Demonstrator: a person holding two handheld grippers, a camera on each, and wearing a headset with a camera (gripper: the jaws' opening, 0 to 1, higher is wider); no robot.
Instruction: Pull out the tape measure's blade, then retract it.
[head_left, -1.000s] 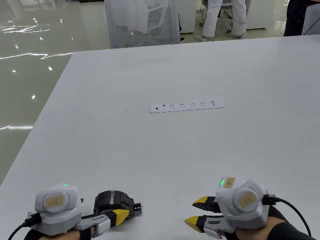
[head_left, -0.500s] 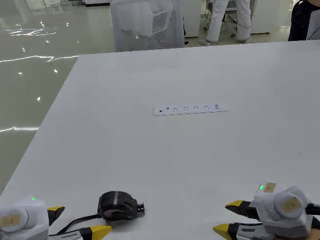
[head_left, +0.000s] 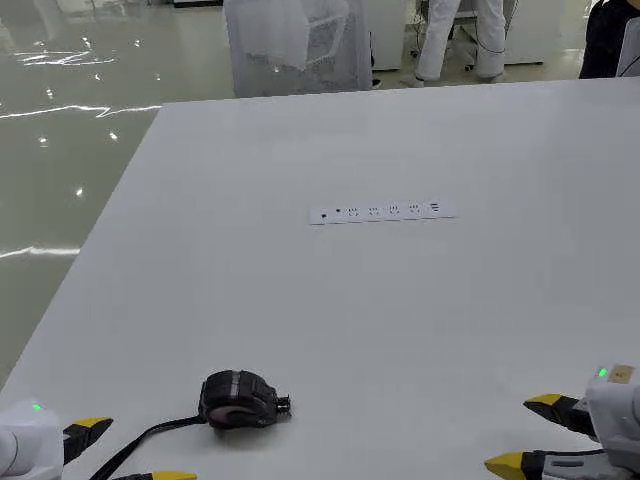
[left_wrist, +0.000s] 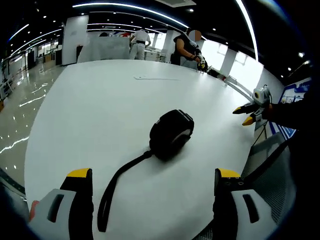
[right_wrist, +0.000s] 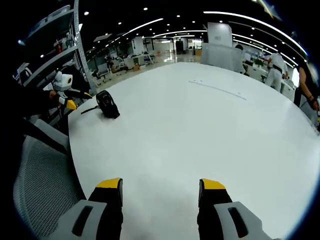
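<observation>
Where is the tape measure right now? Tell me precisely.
In the head view the tape measure lies on the table near its front edge, left of centre, just ahead of the left gripper and nearer than the power strip.

3 views, 1 shared tape measure (head_left: 238, 398)
</observation>
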